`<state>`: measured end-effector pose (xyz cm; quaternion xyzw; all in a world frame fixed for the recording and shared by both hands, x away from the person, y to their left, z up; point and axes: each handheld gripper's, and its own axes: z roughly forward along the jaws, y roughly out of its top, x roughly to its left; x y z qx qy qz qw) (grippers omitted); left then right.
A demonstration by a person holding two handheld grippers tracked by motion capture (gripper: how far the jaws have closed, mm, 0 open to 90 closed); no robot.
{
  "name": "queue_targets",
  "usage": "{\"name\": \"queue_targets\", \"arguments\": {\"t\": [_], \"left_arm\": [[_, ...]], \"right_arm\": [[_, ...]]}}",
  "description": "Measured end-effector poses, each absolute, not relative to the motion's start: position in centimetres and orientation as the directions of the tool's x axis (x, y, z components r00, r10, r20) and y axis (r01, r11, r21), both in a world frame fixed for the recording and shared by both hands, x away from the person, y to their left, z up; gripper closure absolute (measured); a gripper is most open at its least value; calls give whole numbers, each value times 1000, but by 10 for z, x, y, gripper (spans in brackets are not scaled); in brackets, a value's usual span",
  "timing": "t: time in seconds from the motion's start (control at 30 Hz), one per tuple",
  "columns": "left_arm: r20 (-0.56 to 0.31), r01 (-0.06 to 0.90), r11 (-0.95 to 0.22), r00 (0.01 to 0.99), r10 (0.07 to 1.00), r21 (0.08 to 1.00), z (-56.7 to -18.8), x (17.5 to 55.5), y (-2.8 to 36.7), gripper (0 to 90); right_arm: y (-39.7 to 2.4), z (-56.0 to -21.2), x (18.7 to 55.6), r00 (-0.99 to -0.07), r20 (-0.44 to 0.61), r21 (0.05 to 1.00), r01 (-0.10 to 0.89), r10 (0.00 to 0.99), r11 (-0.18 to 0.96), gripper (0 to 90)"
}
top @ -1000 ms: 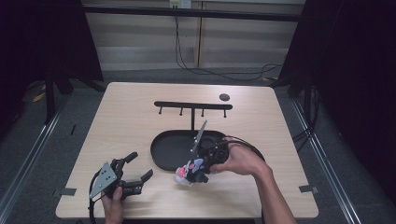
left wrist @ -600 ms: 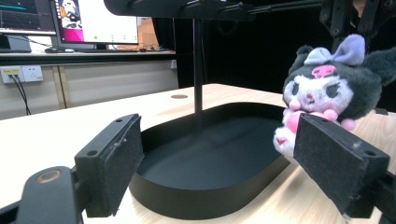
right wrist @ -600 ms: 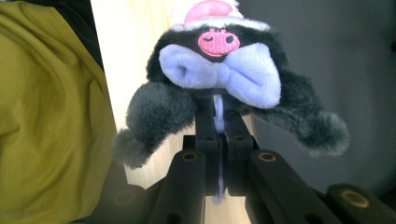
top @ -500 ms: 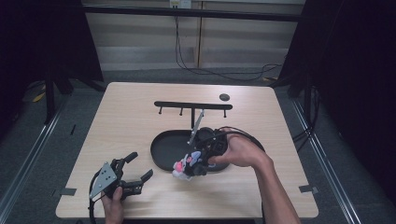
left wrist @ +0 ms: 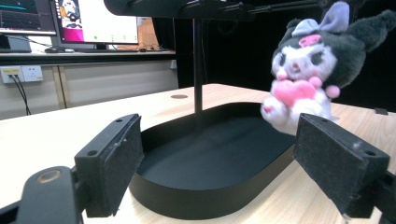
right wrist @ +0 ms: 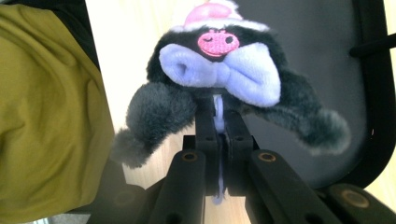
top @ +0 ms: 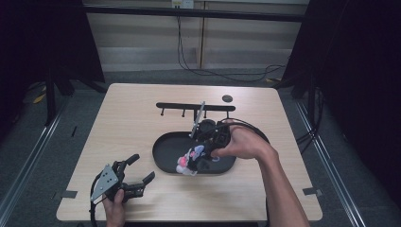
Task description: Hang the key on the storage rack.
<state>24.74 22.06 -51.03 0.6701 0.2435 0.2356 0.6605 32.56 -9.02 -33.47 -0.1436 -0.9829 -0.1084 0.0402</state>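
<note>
Both grippers: right gripper [top: 201, 158] jaws clamp plush toy [top: 188, 161], shifted over tray [top: 163, 158]; left gripper [top: 137, 172] jaws wide.

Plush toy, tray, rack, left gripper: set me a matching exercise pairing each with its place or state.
Things:
1. plush toy
2. black tray
3. black rack
4. left gripper

States:
A. open, near the table's front edge
B. held up by the right gripper
C. stands behind the tray
D. lies on the table, oval

Pairs: 1-B, 2-D, 3-C, 4-A

Overhead cam fwd-down; both claw cams share tray [left wrist: 210, 196]
</note>
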Motion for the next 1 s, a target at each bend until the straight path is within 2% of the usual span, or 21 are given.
{"name": "queue_targets", "arguments": {"t": [1.0], "left_arm": [[-1, 16, -18, 772, 636, 1000, -510, 247, 221, 155]], "right_arm": [[-64, -302, 371, -969, 79, 110, 243, 235, 964, 873]]}}
